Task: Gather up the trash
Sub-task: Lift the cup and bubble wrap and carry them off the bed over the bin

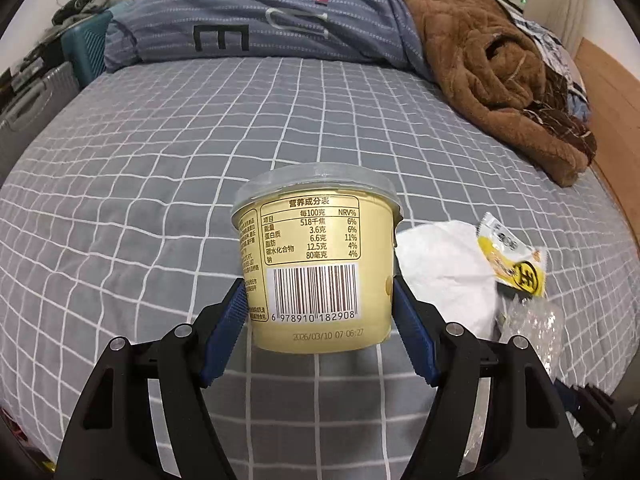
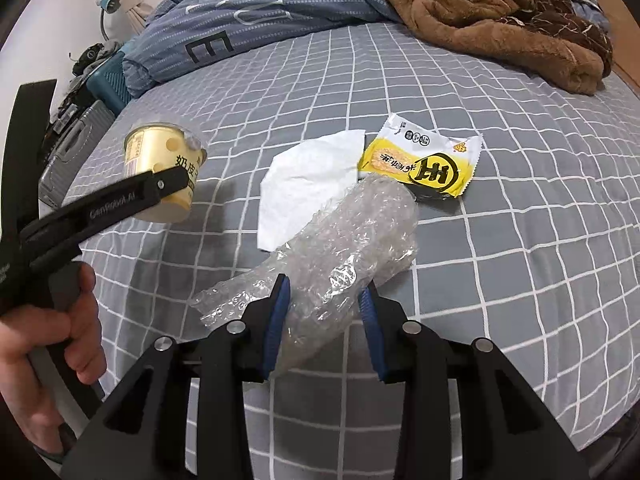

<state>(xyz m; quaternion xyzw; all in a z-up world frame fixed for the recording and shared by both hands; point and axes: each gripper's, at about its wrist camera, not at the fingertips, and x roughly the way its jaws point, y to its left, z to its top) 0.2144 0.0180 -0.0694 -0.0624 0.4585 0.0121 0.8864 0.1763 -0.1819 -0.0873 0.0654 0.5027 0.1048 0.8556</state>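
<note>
Tissue (image 2: pixel 308 184), wrapper (image 2: pixel 424 164) — beside bubble wrap (image 2: pixel 340 248).

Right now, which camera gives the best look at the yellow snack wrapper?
The right wrist view: the yellow snack wrapper lies flat and fully visible there. In the left wrist view the wrapper sits near the edge, foreshortened and smaller.

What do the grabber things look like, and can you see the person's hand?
Both grabbers are black plastic with triangle-shaped cutouts and round silver bolts. Each has two fingers lined with ridged blue pads. The left gripper has pale lettering printed along its long black side. The person's bare left hand wraps a dark grey handle; no sleeve shows. No cables are visible.
</note>
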